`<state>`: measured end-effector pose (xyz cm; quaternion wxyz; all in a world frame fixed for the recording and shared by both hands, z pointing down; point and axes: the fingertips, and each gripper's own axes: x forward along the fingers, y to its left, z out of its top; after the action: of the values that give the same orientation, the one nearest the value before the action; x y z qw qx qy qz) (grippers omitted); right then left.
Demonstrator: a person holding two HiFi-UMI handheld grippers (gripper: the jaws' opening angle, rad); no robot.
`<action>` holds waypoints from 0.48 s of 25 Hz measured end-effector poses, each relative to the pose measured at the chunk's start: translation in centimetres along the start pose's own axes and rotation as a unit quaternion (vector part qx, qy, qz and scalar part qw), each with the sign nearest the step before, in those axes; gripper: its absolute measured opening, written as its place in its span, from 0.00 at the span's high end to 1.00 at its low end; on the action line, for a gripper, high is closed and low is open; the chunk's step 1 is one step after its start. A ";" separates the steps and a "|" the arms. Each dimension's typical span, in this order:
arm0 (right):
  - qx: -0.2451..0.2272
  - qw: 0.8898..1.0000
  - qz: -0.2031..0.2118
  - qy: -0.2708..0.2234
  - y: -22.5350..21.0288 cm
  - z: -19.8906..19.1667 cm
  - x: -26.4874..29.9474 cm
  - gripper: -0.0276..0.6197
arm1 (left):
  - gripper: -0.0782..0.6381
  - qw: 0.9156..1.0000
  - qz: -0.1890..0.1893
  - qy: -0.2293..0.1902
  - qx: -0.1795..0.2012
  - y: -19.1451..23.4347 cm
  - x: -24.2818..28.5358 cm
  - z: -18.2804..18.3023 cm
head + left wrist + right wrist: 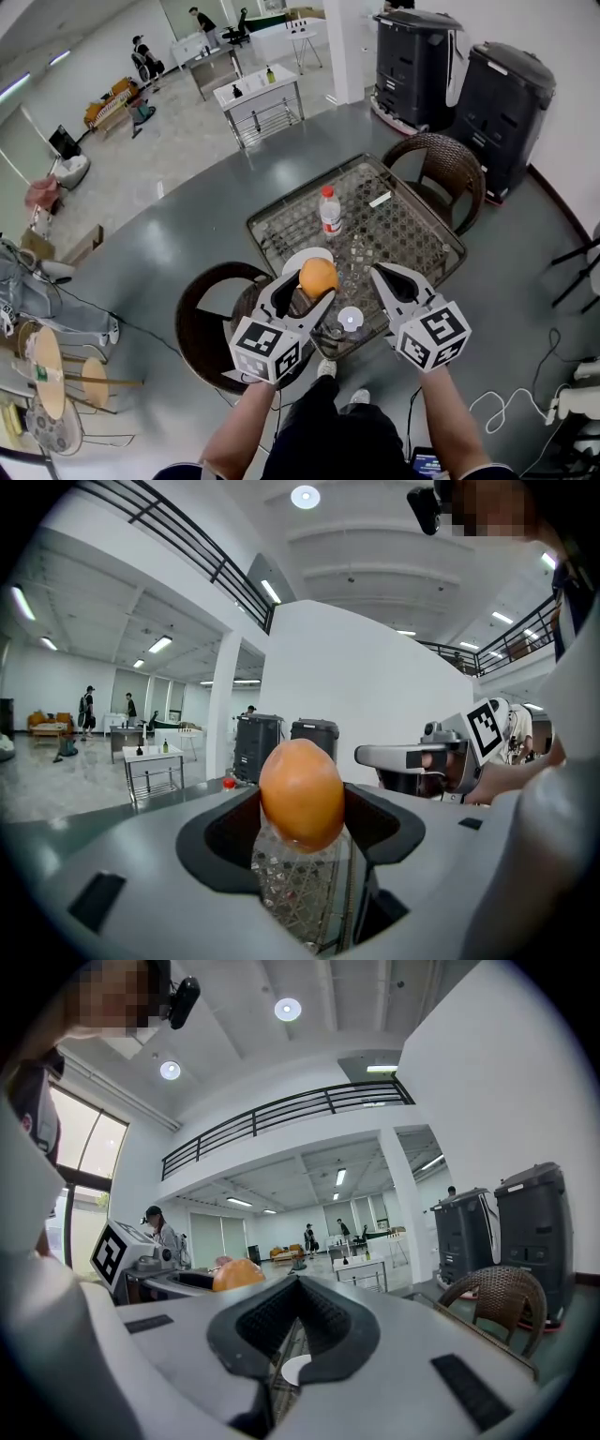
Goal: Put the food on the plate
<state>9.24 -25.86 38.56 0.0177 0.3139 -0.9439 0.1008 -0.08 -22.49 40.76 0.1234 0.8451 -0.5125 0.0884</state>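
Left gripper [309, 287] clamped an orange [319, 276] at the white plate's [293, 260] five-o'clock rim; right gripper [377, 272] was pinched together, empty.

bottle [330, 212] near plate [294, 259], table [405, 231] centre open

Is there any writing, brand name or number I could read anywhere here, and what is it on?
No text here can be read.
Bottle label: red and white, too small to read.
White slip on the table: too small to read.
Left cube and right cube: square marker patterns, no letters.
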 end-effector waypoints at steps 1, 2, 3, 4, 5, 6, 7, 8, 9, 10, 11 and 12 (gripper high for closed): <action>-0.002 1.000 0.000 0.006 0.0 -0.3 0.8 0.95 | 0.49 1.000 -0.001 0.005 -0.002 0.8 0.4 -0.5; -0.005 1.000 0.000 0.010 0.0 -0.6 1.6 0.95 | 0.49 1.000 -0.003 0.011 -0.003 1.6 0.8 -1.0; -0.007 1.000 -0.001 0.013 0.0 -0.9 2.4 0.95 | 0.49 1.000 -0.004 0.017 -0.003 2.5 1.2 -1.5; -0.007 1.000 -0.003 0.016 0.0 -1.2 3.3 0.95 | 0.49 1.000 -0.006 0.023 -0.002 3.4 1.6 -1.9; -0.006 1.000 -0.006 0.019 -0.1 -1.5 4.0 0.95 | 0.49 1.000 -0.008 0.030 0.000 4.2 2.0 -2.4; -0.004 1.000 -0.010 0.024 -0.1 -1.8 4.7 0.95 | 0.49 0.999 -0.009 0.037 0.001 5.0 2.4 -3.0; -0.003 1.000 -0.014 0.028 0.0 -2.2 5.3 0.95 | 0.49 0.999 -0.011 0.043 0.000 5.8 2.8 -3.6; -0.001 0.999 -0.018 0.031 0.0 -2.5 6.0 0.95 | 0.49 0.999 -0.012 0.049 -0.001 6.6 3.1 -4.2; 0.001 0.999 -0.021 0.034 0.1 -2.8 6.7 0.95 | 0.49 0.998 -0.013 0.055 -0.003 7.5 3.4 -4.9; 0.004 0.999 -0.025 0.036 0.2 -3.2 7.4 0.95 | 0.49 0.998 -0.014 0.062 -0.004 8.4 3.7 -5.5; 0.008 0.999 -0.028 0.038 0.2 -3.6 8.2 0.95 | 0.49 0.997 -0.015 0.069 -0.004 9.2 4.0 -6.1; 0.012 0.999 -0.032 0.041 0.2 -4.1 8.9 0.95 | 0.49 0.997 -0.017 0.079 -0.004 10.0 4.4 -6.8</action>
<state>1.87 -30.12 43.35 0.0559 0.3394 -0.9307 0.1244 -7.09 -28.63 49.69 0.1681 0.8436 -0.4873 0.1505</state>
